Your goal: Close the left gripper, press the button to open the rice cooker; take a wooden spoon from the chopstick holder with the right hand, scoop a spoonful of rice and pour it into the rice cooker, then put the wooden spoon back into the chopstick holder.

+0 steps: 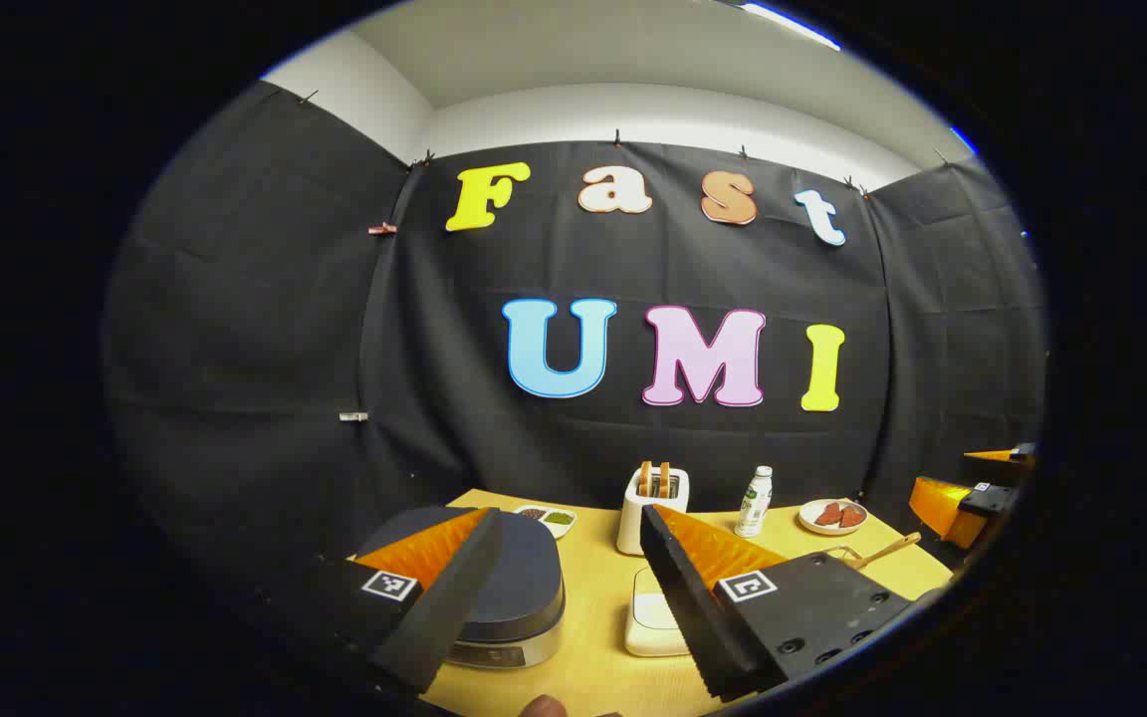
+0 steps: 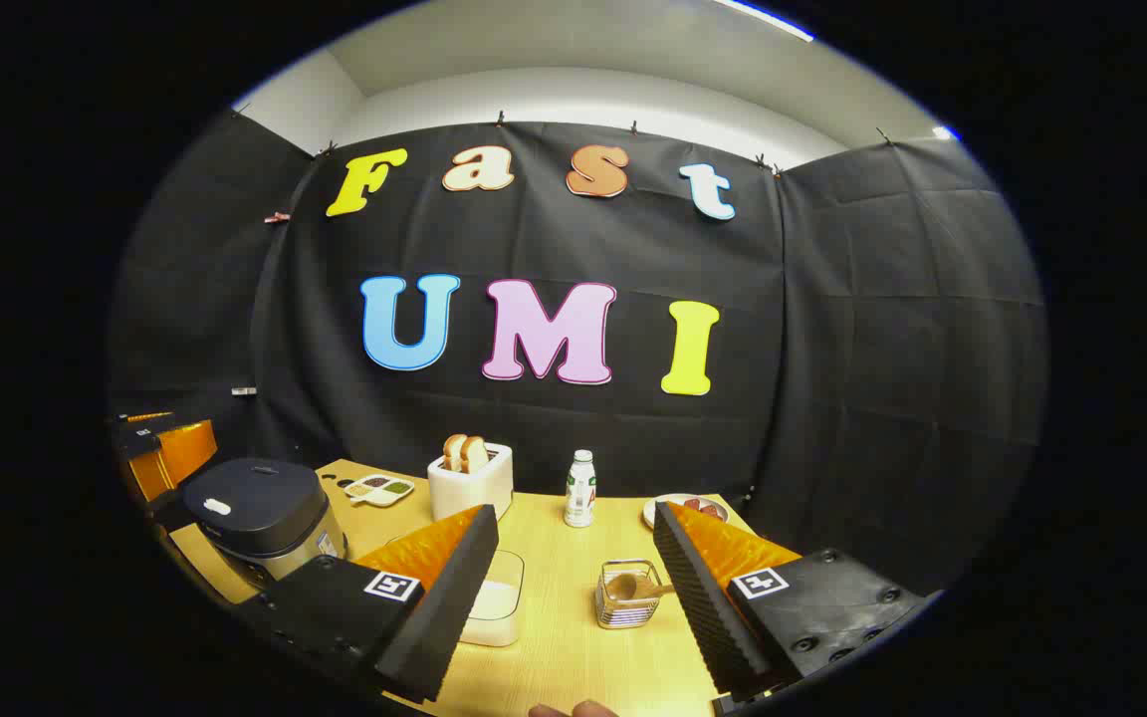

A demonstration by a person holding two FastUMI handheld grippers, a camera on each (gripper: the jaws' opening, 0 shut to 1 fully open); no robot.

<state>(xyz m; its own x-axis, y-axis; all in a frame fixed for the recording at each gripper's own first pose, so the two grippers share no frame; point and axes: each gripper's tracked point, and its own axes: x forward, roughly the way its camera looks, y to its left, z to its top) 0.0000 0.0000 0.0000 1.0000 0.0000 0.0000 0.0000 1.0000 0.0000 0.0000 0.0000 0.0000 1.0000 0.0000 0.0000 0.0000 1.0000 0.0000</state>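
Note:
The rice cooker (image 1: 514,588), dark lid down on a silver body, stands at the table's left, partly behind one finger of my open left gripper (image 1: 571,514); nothing is between the fingers. It also appears at the left in the right gripper view as the rice cooker (image 2: 260,513). A white rice container (image 2: 496,605) sits mid-table. Beside it stands the wire chopstick holder (image 2: 623,597) with the wooden spoon (image 2: 633,586) in it. My right gripper (image 2: 573,513) hangs open above and short of both, holding nothing. The spoon's handle (image 1: 887,550) pokes out past my left gripper's finger.
Along the back of the yellow table (image 2: 573,647) stand a white toaster (image 2: 471,478) with bread, a small bottle (image 2: 580,488), a plate of food (image 1: 832,515) and a divided dish (image 2: 379,488). The other gripper (image 1: 972,493) hovers at the right edge.

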